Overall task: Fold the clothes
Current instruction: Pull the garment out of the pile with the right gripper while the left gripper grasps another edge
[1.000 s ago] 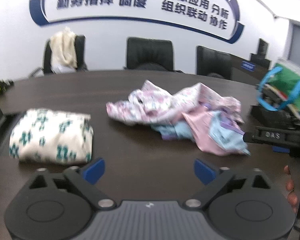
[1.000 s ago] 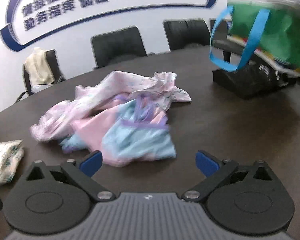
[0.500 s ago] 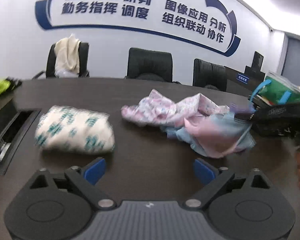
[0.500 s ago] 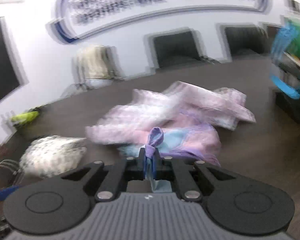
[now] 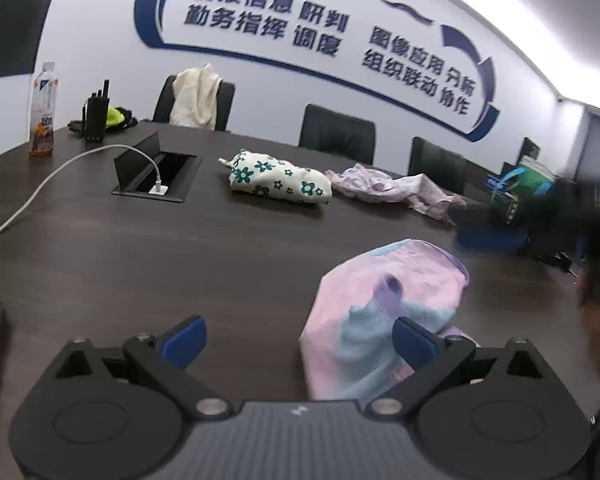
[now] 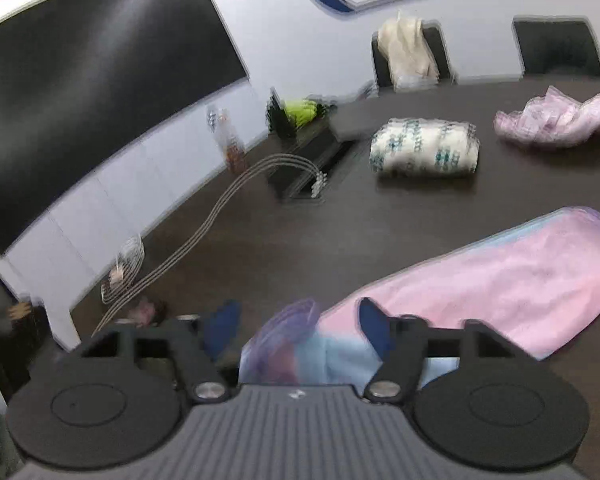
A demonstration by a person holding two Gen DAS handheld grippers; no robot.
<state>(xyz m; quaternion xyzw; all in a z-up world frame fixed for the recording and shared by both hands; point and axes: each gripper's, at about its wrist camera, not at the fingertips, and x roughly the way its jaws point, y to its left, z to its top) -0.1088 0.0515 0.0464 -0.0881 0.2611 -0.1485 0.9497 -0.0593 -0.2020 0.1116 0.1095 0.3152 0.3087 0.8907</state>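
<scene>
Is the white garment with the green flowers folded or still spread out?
Folded: the white floral garment sits as a compact bundle on the dark table, no sleeves trailing.

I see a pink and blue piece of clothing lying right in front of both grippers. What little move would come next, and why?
Probably spread it flat: the left gripper could close on the near edge of the pink and blue garment and draw it sideways. The garment lies bunched on the table, apart from the other clothes, and both grippers stand open, the right gripper with cloth between its fingers, so nothing is gripped yet.
</scene>
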